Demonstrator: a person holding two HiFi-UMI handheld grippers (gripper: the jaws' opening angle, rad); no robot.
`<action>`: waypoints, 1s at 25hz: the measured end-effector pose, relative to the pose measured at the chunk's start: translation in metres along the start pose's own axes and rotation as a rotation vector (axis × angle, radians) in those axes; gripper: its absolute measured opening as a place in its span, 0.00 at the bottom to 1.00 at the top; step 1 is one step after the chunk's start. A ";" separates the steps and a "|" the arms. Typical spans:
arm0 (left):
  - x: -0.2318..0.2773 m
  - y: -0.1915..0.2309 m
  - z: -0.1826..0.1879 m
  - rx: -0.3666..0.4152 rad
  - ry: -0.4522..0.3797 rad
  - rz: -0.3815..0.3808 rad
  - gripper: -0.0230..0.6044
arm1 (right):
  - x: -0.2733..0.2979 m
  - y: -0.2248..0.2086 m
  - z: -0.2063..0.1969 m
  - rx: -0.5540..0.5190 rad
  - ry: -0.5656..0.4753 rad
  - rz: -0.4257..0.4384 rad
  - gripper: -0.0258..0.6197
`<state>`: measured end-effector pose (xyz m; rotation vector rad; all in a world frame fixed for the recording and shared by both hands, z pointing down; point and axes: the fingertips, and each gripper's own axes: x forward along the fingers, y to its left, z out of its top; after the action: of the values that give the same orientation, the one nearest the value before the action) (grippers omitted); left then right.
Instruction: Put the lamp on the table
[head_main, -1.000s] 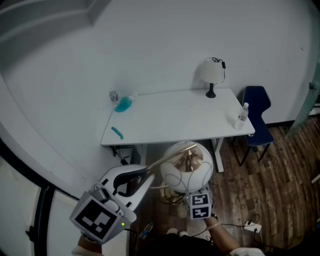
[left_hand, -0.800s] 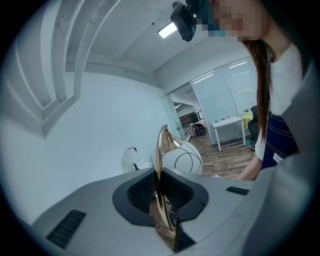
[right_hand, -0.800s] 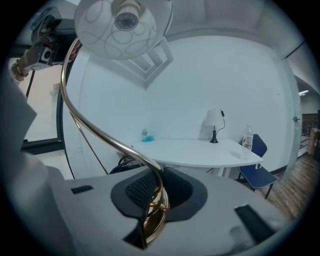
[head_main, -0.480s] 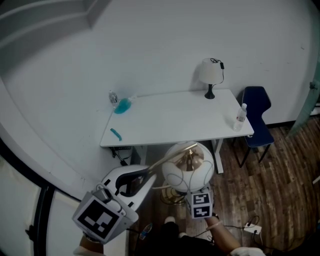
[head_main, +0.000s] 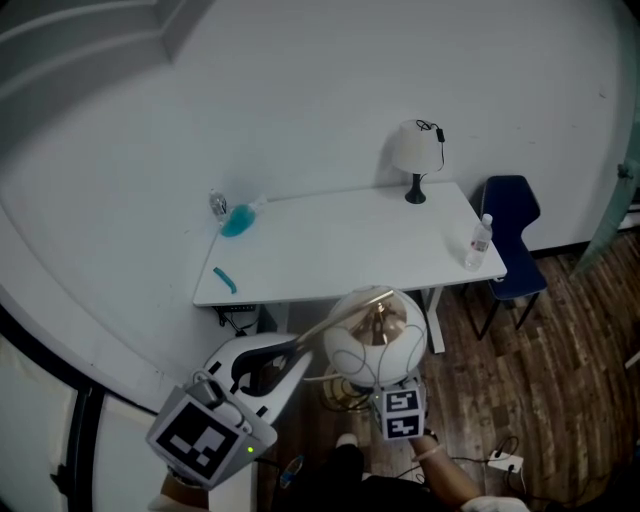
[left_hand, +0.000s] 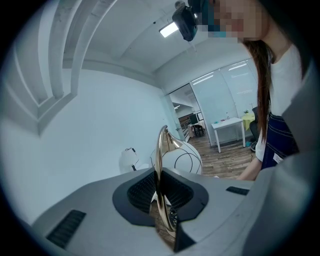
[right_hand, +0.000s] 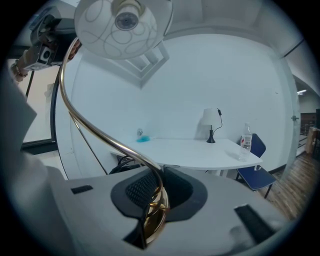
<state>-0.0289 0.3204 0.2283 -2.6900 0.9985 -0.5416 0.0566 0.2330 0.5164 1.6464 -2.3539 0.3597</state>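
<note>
1. The left claw (left_hand: 161, 202) is pressed tight on the gold curved stem of the lamp (head_main: 375, 335), and the right claw (right_hand: 152, 207) pinches that same stem.
2. The lamp's white globe shade hangs in the air between both claws, just short of the counter's near edge.
3. The white counter (head_main: 340, 245) carries a small table lamp (head_main: 415, 152) at its far right corner and a bottle (head_main: 478, 240) by the right edge.

Right claw (right_hand: 155, 202) clamped on the gold curved stem of the lamp (right_hand: 121, 148), its white globe shade (right_hand: 122, 25) overhead; beyond, a white surface (right_hand: 190, 152) bears a small white-shaded lamp (right_hand: 210, 127), a bottle (right_hand: 245, 137) and a teal item (right_hand: 142, 138).
</note>
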 end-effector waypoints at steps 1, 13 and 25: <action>0.004 0.006 0.000 0.002 -0.001 -0.005 0.10 | 0.006 -0.002 0.004 0.001 0.001 -0.003 0.11; 0.017 0.016 -0.011 0.015 -0.002 -0.024 0.10 | 0.025 -0.009 0.003 0.005 -0.007 -0.023 0.11; 0.037 0.088 -0.032 0.023 -0.010 -0.069 0.10 | 0.096 0.001 0.026 0.017 0.008 -0.051 0.11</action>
<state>-0.0668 0.2278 0.2379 -2.7126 0.8949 -0.5481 0.0217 0.1398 0.5246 1.7056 -2.3053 0.3765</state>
